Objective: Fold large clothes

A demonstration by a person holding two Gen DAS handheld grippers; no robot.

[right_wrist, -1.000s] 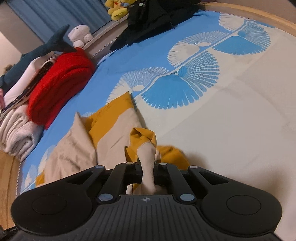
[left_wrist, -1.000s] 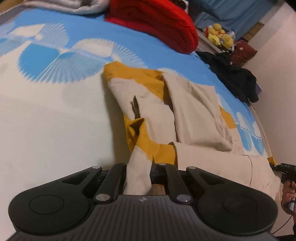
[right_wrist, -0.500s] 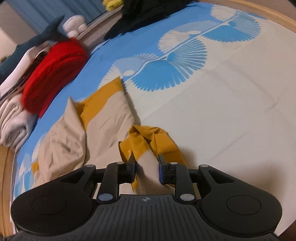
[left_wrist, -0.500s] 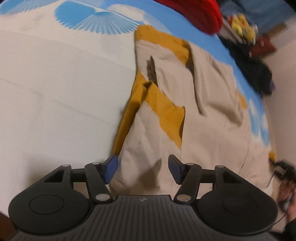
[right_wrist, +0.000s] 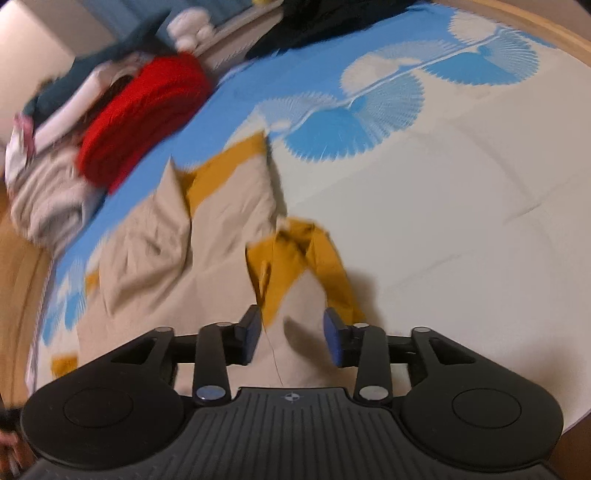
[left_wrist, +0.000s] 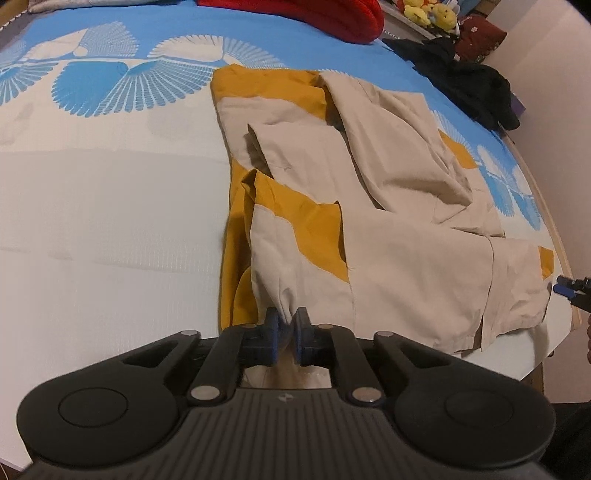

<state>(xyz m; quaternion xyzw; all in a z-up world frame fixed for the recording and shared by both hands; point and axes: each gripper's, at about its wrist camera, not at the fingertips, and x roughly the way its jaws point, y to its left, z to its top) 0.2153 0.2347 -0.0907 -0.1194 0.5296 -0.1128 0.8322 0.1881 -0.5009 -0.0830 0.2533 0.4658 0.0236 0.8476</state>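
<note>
On the bed, seen from the left wrist, the beige and mustard-yellow cloth garment (left_wrist: 388,221) lies partly folded across the white bedsheet with blue fan prints (left_wrist: 110,221), its layers overlapping and creased. The left gripper (left_wrist: 286,325) is clenched on a bunched beige edge of that garment at its near side, the blue pads (left_wrist: 271,328) pinching the fabric between them. A red knitted blanket (left_wrist: 332,18) and a heap of black clothes (left_wrist: 469,85) sit at the far side of the bed, and yellow plush toys (left_wrist: 428,16) lie beyond them.

From the right wrist, the picture is blurred. The right gripper (right_wrist: 291,338) is released, jaws spread wide over the garment's near beige part, with a mustard fold just beyond the fingertips; whether the pads touch the cloth I cannot tell. The red blanket lies far left beside a pile of folded pale laundry (right_wrist: 48,192).
</note>
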